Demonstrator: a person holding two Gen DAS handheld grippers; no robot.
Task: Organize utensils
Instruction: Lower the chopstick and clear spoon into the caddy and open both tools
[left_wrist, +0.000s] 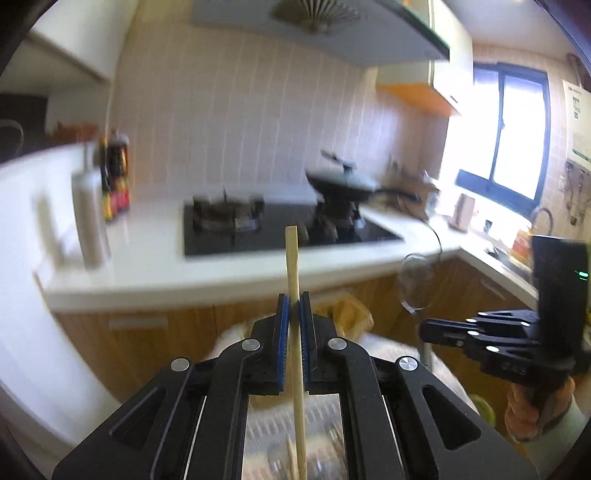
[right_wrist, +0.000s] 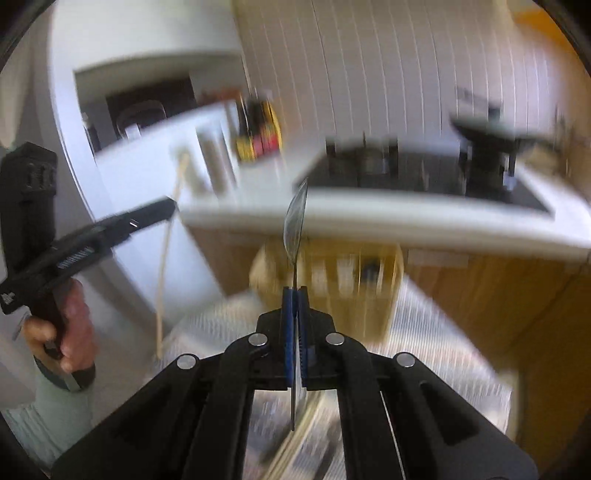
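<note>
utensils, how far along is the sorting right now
Done: both pickups. The left gripper is shut on a wooden chopstick, and the right gripper is shut on a metal spoon. Both are held in the air. Left: placing them; no holder shows clearly in these blurred views.

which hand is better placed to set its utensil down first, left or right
Hard to call. The left hand-held gripper is shut on a chopstick, the right hand-held gripper on a metal spoon. Both are raised off the surface, and no holder shows clearly.
</note>
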